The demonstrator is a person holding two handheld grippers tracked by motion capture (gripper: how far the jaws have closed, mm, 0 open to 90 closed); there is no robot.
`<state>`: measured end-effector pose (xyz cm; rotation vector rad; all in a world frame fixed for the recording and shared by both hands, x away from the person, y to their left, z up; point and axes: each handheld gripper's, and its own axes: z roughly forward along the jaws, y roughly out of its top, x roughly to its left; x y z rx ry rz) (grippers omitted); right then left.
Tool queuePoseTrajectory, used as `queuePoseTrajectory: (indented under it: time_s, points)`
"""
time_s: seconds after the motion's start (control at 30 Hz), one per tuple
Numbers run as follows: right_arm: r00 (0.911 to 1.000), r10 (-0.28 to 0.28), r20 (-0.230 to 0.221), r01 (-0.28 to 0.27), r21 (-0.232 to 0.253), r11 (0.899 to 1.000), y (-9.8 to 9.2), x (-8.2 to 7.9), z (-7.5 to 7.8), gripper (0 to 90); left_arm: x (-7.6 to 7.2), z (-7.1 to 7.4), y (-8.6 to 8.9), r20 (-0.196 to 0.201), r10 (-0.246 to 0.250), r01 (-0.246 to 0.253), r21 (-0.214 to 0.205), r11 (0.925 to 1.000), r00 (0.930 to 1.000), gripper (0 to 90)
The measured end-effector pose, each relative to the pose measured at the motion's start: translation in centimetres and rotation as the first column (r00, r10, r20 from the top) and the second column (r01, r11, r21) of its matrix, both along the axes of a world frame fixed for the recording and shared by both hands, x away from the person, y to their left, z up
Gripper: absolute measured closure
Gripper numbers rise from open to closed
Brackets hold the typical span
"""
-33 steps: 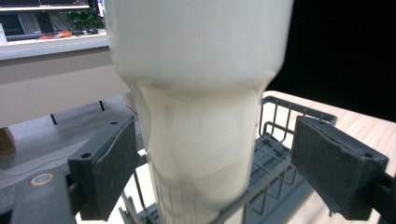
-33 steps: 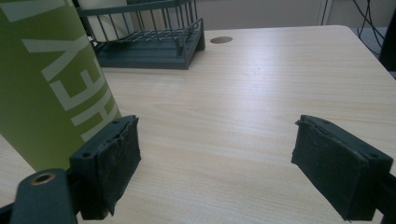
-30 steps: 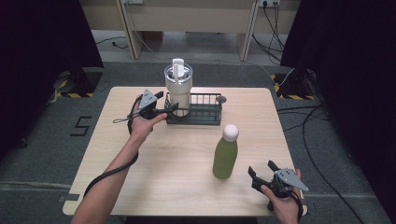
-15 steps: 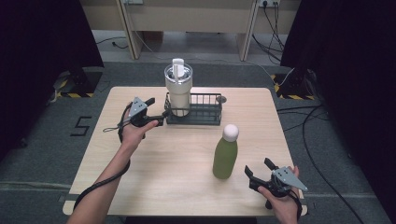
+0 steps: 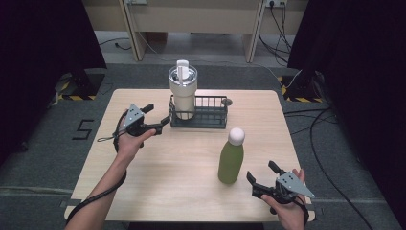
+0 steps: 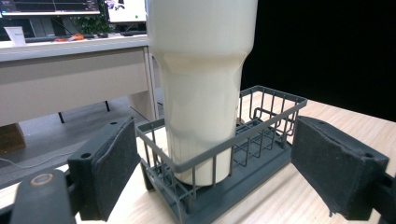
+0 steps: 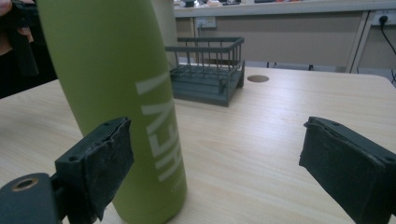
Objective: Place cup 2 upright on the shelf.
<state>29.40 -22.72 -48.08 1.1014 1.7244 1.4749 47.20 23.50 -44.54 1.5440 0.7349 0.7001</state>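
- right gripper (image 5: 261, 181) at the near right table edge, jaws spread wide and just been opening, nothing between them; green bottle (image 5: 231, 158) stands upright just beside it, off the left pad in the right gripper view
- bottle looks like painted metal: stiff, smooth, likely slippery, and tall and narrow so it tips easily; I'd grab mid-body, below the white cap (image 5: 236, 135), squarely
- left gripper (image 5: 158, 117) further back on the left, jaws spread, empty, pointing at the end of the wire rack (image 5: 210, 117)
- cream tumbler (image 5: 183, 91) stands upright in the rack's left end; rest of the rack is free, room for the bottle
- table (image 5: 167, 182) is pale wood, flat, bare apart from these
- beyond: grey carpet floor, cables, desk legs, black curtains either side
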Motion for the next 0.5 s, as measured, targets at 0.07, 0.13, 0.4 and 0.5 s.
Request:
queuePoseTrajectory:
  time_s: [0.07, 0.13, 0.4, 0.5]
  points:
    - [0.9999, 0.011, 0.009, -0.011, 0.004, 1.0, 0.3, 0.0, 0.3, 7.8, -0.4, -0.2, 0.2, -0.003, 0.0, 0.0, 0.007, 1.0, 1.0, 14.1]
    - [0.9995, 0.026, 0.017, -0.026, -0.001, 1.0, 0.6, 0.0, 0.6, 7.2, -0.8, -0.6, 0.4, -0.015, -0.003, 0.003, 0.007, 1.0, 0.9999, 14.1]
    - [0.9968, 0.068, 0.042, -0.068, 0.004, 0.998, 1.7, 0.3, 1.6, 5.0, -2.0, -1.1, 0.9, -0.019, 0.001, -0.001, -0.001, 1.0, 0.9998, 14.1]
    - [0.9953, 0.083, 0.05, -0.083, 0.002, 0.997, 2.1, 0.5, 1.8, 4.3, -2.4, -1.4, 1.0, -0.019, 0.005, -0.005, -0.003, 1.0, 0.9998, 14.1]
